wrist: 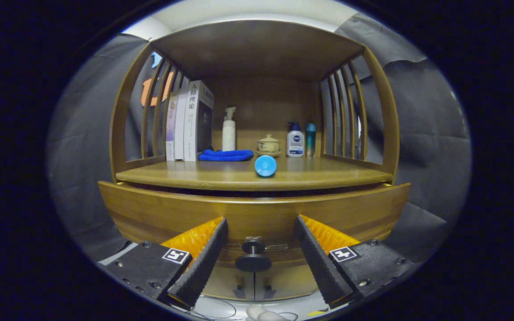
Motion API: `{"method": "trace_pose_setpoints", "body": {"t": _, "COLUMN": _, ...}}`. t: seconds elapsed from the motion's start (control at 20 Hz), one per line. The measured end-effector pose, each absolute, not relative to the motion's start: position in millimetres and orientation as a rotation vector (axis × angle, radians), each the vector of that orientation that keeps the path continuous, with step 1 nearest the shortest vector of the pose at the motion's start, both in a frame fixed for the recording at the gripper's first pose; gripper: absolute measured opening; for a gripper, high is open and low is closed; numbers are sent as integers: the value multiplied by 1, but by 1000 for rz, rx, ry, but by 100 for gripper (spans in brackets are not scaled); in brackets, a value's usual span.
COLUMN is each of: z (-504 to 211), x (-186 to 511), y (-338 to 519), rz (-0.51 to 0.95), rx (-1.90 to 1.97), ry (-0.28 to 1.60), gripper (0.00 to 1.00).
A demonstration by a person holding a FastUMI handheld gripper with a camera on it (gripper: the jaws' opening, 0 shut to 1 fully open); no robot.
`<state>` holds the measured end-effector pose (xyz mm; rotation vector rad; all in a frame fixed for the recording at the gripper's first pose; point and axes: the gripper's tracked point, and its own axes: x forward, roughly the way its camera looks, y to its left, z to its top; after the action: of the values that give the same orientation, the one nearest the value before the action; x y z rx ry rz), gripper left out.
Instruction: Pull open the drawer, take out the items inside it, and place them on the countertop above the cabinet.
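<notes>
tongs (260, 232) wide apart, gripping nothing | drawer (252, 211) knob (253, 256) dead centre between fingers, stem pointing back at them | countertop (248, 176) above, beyond

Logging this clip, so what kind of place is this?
Likely a staged home corner: a wooden cabinet with upright books, white pump bottle and folded blue cloth. Open gripper straddles the dark round drawer knob.

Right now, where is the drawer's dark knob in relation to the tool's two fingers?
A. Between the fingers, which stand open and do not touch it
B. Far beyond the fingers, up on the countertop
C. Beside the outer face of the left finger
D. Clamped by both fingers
A: the knob sits in the gap of the open tool, with space on each side.
</notes>
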<state>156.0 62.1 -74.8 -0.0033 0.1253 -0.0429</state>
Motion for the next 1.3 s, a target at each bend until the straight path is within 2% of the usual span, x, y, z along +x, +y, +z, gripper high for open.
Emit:
{"method": "trace_pose_setpoints", "body": {"t": 0.95, "z": -73, "x": 184, "y": 61, "rz": -31, "rx": -2, "ry": 163, "gripper": 99}}
{"method": "trace_pose_setpoints", "body": {"t": 1.1, "z": -68, "x": 171, "y": 61, "rz": 5, "rx": 29, "ry": 204, "gripper": 100}}
{"method": "trace_pose_setpoints", "body": {"t": 1.3, "z": -43, "x": 117, "y": 51, "rz": 22, "rx": 31, "ry": 154, "gripper": 100}}
